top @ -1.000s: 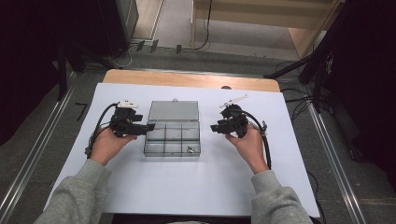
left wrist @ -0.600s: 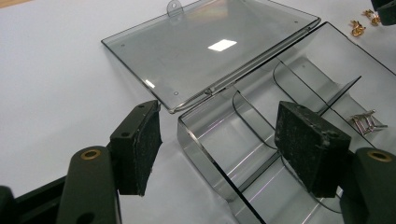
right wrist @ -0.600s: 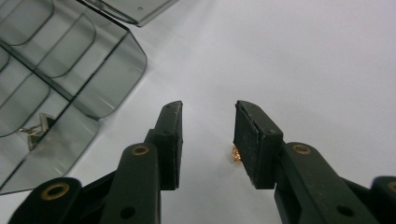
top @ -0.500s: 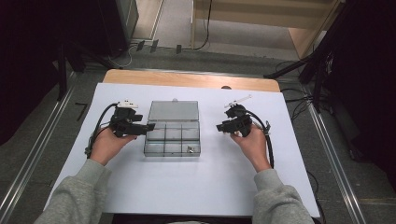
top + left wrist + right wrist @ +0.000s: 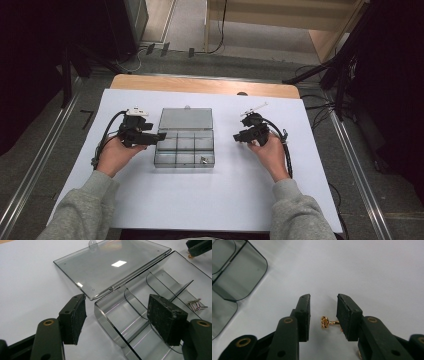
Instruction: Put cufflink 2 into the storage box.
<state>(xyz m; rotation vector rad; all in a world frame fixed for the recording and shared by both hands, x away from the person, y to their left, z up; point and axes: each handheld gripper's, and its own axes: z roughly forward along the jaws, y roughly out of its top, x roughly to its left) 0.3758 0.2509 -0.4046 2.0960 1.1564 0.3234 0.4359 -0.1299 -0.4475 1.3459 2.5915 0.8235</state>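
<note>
Gold cufflink (image 5: 326, 322) between right gripper (image 5: 323, 306) pads

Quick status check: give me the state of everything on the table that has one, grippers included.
Clear compartment box: open, its left end wall between the left gripper's jaws.
Box lid: folded back flat on the table.
Silver cufflink: lying in a compartment of the box.
Gold cufflink: on the table between the right gripper's jaws, not visibly clamped.
Left gripper: open, straddling the box wall.
Right gripper: open, jaws just closing around the gold cufflink.
</note>
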